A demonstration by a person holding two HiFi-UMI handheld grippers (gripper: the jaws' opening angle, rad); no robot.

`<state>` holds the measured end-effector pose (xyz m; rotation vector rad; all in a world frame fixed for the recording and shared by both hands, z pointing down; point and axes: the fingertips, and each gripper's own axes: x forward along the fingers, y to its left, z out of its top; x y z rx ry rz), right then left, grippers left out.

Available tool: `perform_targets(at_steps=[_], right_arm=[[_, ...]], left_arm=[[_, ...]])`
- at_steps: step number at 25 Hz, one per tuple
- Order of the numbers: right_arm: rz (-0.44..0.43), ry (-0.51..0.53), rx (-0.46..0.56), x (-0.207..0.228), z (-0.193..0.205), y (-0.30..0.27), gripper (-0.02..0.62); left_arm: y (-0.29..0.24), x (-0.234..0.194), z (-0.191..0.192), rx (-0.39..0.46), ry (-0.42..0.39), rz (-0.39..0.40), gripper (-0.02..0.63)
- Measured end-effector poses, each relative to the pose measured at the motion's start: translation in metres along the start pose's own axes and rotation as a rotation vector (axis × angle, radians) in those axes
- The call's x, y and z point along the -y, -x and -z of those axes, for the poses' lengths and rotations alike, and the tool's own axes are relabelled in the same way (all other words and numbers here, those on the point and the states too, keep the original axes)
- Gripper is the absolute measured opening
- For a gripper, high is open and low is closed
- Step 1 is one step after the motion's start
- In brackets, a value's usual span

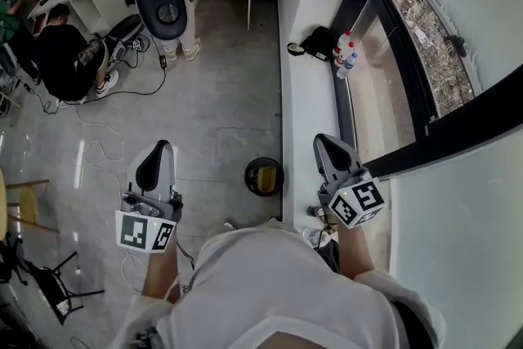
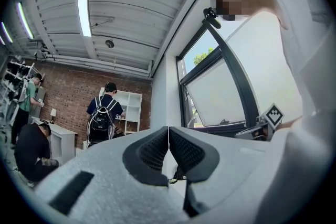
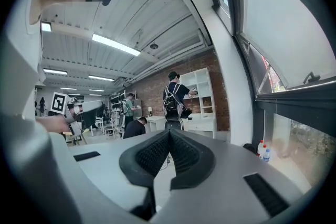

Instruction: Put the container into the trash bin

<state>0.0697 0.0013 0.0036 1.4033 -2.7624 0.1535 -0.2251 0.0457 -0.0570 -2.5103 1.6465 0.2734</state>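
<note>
A round black trash bin [image 1: 264, 176] with something yellow inside stands on the grey floor beside the white window ledge [image 1: 306, 118]. It lies between my two grippers in the head view. Two small bottles [image 1: 345, 55] stand far along the ledge, and they show again in the right gripper view [image 3: 262, 152]. A small clear object [image 1: 315, 237] lies on the ledge under my right hand; I cannot tell what it is. My left gripper [image 1: 155, 153] hangs over the floor, jaws shut and empty [image 2: 168, 136]. My right gripper [image 1: 328, 145] is over the ledge, also shut and empty [image 3: 169, 141].
A black bag [image 1: 315, 42] lies on the ledge before the bottles. A person with a backpack [image 1: 167, 4] stands ahead; another sits at the left [image 1: 61, 53]. Cables [image 1: 98, 147] trail over the floor. A black chair [image 1: 49, 282] is at the lower left.
</note>
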Motion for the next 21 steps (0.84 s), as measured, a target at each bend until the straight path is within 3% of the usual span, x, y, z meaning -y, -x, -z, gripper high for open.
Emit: perform_targets(at_steps=[21], right_arm=[[-0.014, 0.028, 0.022, 0.004, -0.006, -0.013, 0.000]], left_arm=[[-0.012, -0.003, 0.006, 0.027, 0.021, -0.009, 0.018]])
